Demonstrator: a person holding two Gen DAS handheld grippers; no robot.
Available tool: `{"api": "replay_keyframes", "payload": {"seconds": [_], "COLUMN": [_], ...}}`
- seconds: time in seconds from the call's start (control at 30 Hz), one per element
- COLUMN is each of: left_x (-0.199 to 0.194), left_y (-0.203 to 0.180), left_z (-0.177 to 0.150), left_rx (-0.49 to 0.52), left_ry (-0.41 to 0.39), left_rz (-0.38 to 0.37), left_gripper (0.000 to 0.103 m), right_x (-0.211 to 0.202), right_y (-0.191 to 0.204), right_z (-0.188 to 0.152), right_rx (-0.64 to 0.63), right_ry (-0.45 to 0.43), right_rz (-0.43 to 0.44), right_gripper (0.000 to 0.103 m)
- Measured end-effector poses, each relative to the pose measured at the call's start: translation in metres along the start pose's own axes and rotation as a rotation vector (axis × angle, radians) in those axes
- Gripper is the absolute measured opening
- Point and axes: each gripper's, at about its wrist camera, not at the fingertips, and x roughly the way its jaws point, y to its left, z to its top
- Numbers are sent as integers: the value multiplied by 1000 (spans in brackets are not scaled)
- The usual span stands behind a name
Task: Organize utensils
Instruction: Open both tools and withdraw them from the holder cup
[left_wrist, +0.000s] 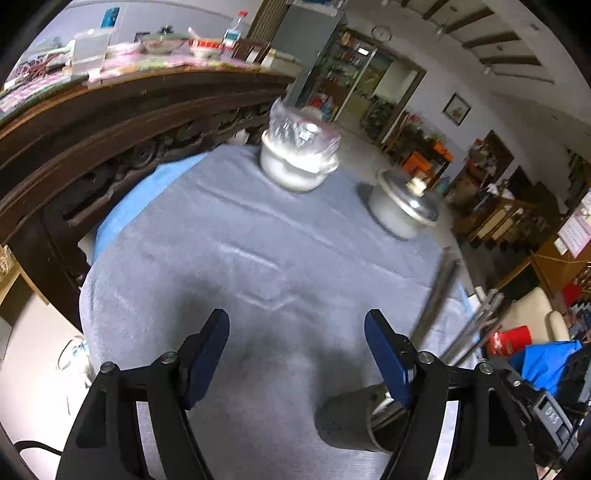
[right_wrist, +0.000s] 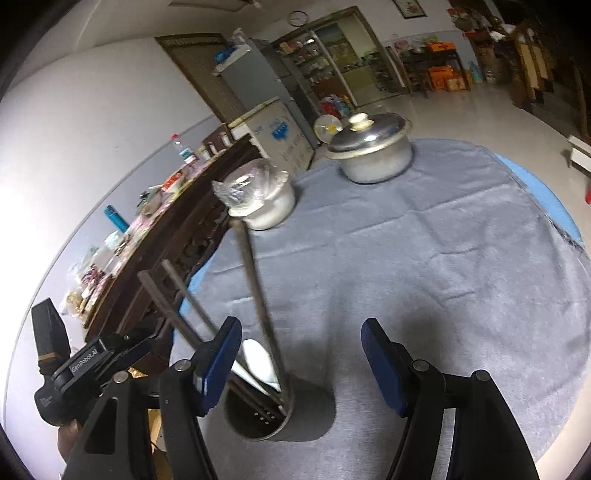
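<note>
Both hand-held grippers (left_wrist: 297, 354) (right_wrist: 301, 360) tilt downward, jaws apart, over the grey cloth (left_wrist: 240, 240).

Grey-clothed table (right_wrist: 424, 258); two pots (right_wrist: 373, 155) (right_wrist: 266, 201), perhaps metal; utensil holder (right_wrist: 280, 417).

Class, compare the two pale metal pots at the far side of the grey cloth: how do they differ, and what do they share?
The lidded metal pot wears a domed metal lid with a pale knob; the plastic-wrapped pot has crinkled clear plastic over its top instead. The lidded metal pot stands nearer the cloth's open edge; the plastic-wrapped pot stands beside the dark carved wooden cabinet. Both are pale, round, upright and rest on the grey cloth.
</note>
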Motion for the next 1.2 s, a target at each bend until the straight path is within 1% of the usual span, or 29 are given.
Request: {"api": "replay_keyframes", "payload": {"seconds": [0.17, 0.23, 0.27, 0.33, 0.37, 0.43, 0.47, 0.5, 0.6, 0.67, 0.77, 0.83, 0.93, 1.03, 1.07, 1.2], "left_x": [29, 39, 40, 41, 38, 31, 26, 22, 15, 9, -1, -5, -14, -18, -21, -28], "left_y": [-3, -13, -18, -27, -34, -42, -44, -43, -30, -24, -22, -23, -29, -34, -34, -35], "left_z": [3, 3, 2, 0, -3, -6, -8, -9, -9, -10, -15, -17, -22, -25, -26, -30], "left_rx": [2, 37, 49, 81, 112, 164, 194, 202, 144, 122, 138, 145, 171, 198, 203, 217], "left_ry": [56, 89, 93, 101, 100, 83, 68, 53, 46, 41, 34, 33, 24, 2, -7, -20], "left_rz": [16, 15, 3, -16, -40, -81, -77, -58, -45, -34, -23, -33, -25, -3, 8, 16], "left_gripper": [76, 76, 76, 76, 76, 76, 76, 76, 76, 76, 76, 76, 76, 76, 76, 76], "right_x": [27, 40, 46, 54, 55, 48, 42, 39, 26, 19, 6, -3, -18, -31, -35, -51], "right_y": [-17, -20, -21, -16, -10, 0, 2, 0, -16, -18, -12, -3, 16, 31, 34, 44], "right_z": [9, 10, 10, 8, 5, 1, -2, -3, -6, -9, -14, -18, -24, -30, -32, -36], "right_rx": [42, 47, 49, 43, 19, -41, -61, -54, 27, 30, 14, -14, -85, -163, -177, -209], "right_ry": [51, 72, 85, 113, 121, 115, 93, 81, 58, 47, 36, 27, 24, 8, 0, -34], "right_rz": [-43, -57, -57, -39, -5, 41, 21, -3, -16, -28, -13, -4, 0, -38, -50, -79], "right_gripper": [71, 71, 71, 71, 71, 71, 71, 71, 71, 71, 71, 71, 71, 71, 72, 75]}}
